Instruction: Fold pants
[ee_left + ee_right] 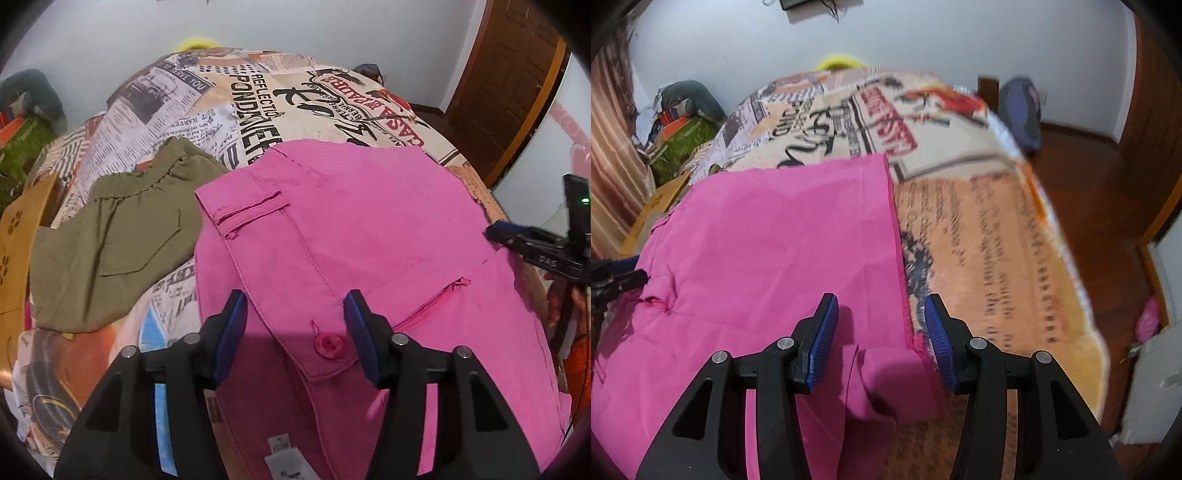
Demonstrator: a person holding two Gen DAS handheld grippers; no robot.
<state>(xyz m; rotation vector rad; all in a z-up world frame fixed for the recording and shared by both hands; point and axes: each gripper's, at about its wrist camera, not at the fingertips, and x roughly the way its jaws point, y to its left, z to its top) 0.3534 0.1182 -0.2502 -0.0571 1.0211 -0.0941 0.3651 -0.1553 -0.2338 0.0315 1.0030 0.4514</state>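
Note:
Pink pants (369, 229) lie spread flat on a bed with a newspaper-print cover (258, 103). Their waistband with a pink button (328, 346) sits between the fingers of my open left gripper (295, 310), which hovers just above it. In the right wrist view the leg end of the pink pants (775, 251) lies flat, and my open right gripper (879, 314) straddles the frayed hem corner (916, 343) at the near right. The right gripper also shows at the right edge of the left wrist view (498, 232), beside the pants' edge.
Olive-green shorts (110, 236) lie on the bed left of the pants. A brown cardboard piece (14, 251) is at the far left. Boxes and clutter (679, 129) stand by the wall. Wooden floor (1089, 184) and a door (506, 81) lie beyond the bed's right edge (1082, 295).

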